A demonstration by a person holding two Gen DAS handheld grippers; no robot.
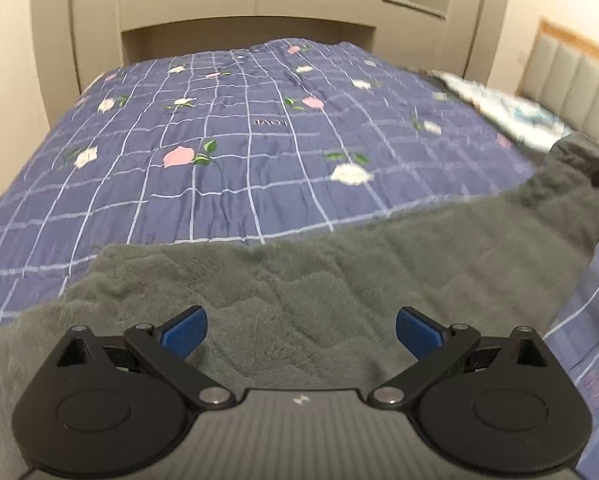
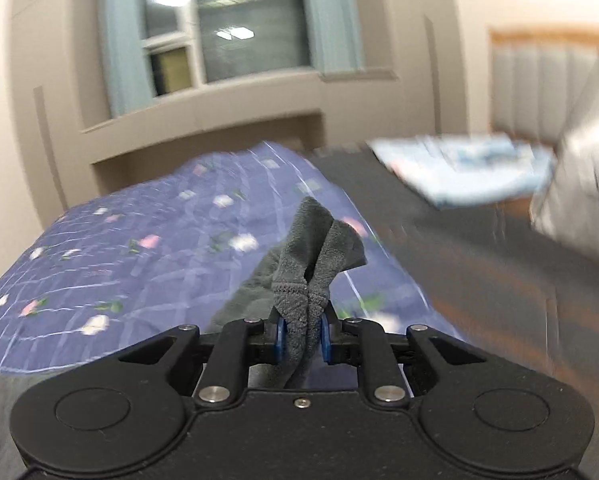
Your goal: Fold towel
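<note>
**Grey towel lifted at one corner over the bed**

A blue checked bedspread (image 1: 227, 136) with pink and white flowers covers the bed; one square carries the word "LOVE", seen upside down. The grey towel (image 1: 299, 292) lies across its near edge. The left gripper (image 1: 301, 332) hovers over the towel, blue pads spread wide, holding nothing. The right gripper (image 2: 302, 338) is clamped on a bunched towel corner (image 2: 319, 248). The right view is motion-blurred; a pale folded cloth (image 2: 471, 172) beyond is indistinct.

Towel (image 1: 319, 280) fuzzy grey cloth; bedspread (image 1: 219, 160) smooth, slightly crinkled fabric.
</note>
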